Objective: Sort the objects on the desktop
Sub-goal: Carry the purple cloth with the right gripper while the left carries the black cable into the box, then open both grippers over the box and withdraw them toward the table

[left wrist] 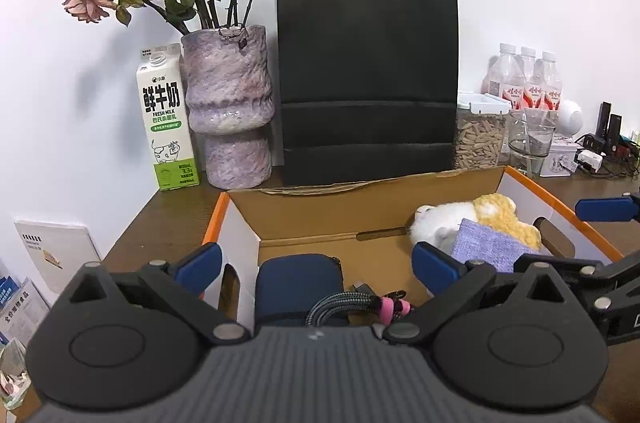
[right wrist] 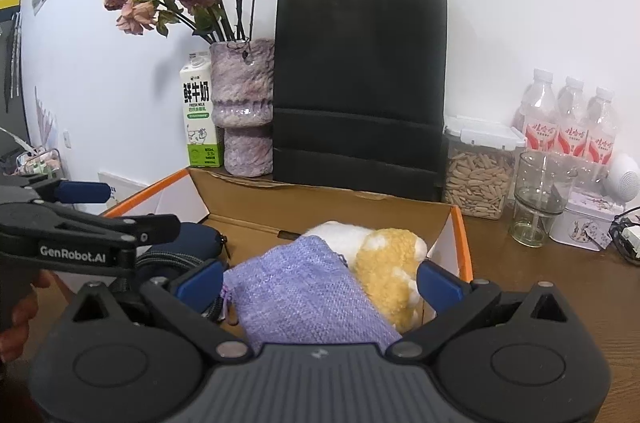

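An open cardboard box (left wrist: 320,215) with orange edges sits on the brown desk; it also shows in the right wrist view (right wrist: 404,213). Inside lie a navy zip case (left wrist: 298,289), a braided cable with a pink tie (left wrist: 352,303), a white and yellow plush toy (left wrist: 488,215) and a purple woven pouch (right wrist: 304,295). My left gripper (left wrist: 318,267) is open above the navy case and cable. My right gripper (right wrist: 320,281) is open with the purple pouch (left wrist: 490,243) lying between its fingers, over the plush toy (right wrist: 384,263).
Behind the box stand a black paper bag (left wrist: 368,75), a purple vase of dried roses (left wrist: 230,111) and a milk carton (left wrist: 166,119). At the right are a seed jar (right wrist: 478,175), a glass (right wrist: 538,195), three bottles (right wrist: 568,119) and a tin (right wrist: 586,219).
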The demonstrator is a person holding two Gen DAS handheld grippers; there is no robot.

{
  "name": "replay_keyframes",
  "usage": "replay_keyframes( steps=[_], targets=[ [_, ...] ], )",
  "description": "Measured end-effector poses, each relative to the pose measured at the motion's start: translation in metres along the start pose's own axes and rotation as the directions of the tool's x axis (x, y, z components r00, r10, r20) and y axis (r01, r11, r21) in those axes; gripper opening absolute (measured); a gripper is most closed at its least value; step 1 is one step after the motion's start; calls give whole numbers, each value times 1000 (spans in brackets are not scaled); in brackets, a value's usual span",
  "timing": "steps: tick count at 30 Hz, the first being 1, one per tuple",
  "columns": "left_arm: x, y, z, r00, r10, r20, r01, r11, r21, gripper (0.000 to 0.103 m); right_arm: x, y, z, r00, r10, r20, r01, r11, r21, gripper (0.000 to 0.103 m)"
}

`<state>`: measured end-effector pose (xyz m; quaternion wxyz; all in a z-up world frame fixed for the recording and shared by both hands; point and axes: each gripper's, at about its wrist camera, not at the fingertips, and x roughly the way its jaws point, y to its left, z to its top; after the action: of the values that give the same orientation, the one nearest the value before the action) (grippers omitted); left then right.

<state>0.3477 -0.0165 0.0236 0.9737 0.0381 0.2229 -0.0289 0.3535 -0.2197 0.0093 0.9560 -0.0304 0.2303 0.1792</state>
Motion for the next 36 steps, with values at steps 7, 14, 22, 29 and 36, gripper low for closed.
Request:
replay_keyframes(
  steps=[7, 14, 22, 29, 36],
  targets=[
    [-26, 5, 0, 1000, -7, 22, 6, 1000, 18, 103, -24, 3, 1, 1000, 3, 29, -2, 1000, -13, 103],
    [-66, 3, -2, 998, -39, 40, 38, 999, 26, 103, -65, 11, -2, 998, 13, 60, -12, 1000, -15, 103],
    [-106, 3, -32, 999, -52, -7, 52, 996, 78, 103, -107, 24, -31, 1000, 8, 5, -7, 999, -52, 103],
    [-130, 9, -76, 994, -49, -94, 56, 995, 77, 103, -134, 35, -73, 997, 20, -80, -24, 998, -53, 101],
    [-157, 7, -104, 989, -56, -135, 65, 996, 66, 103, -155, 49, -105, 990, 51, -128, -55, 998, -33, 90]
  ],
)
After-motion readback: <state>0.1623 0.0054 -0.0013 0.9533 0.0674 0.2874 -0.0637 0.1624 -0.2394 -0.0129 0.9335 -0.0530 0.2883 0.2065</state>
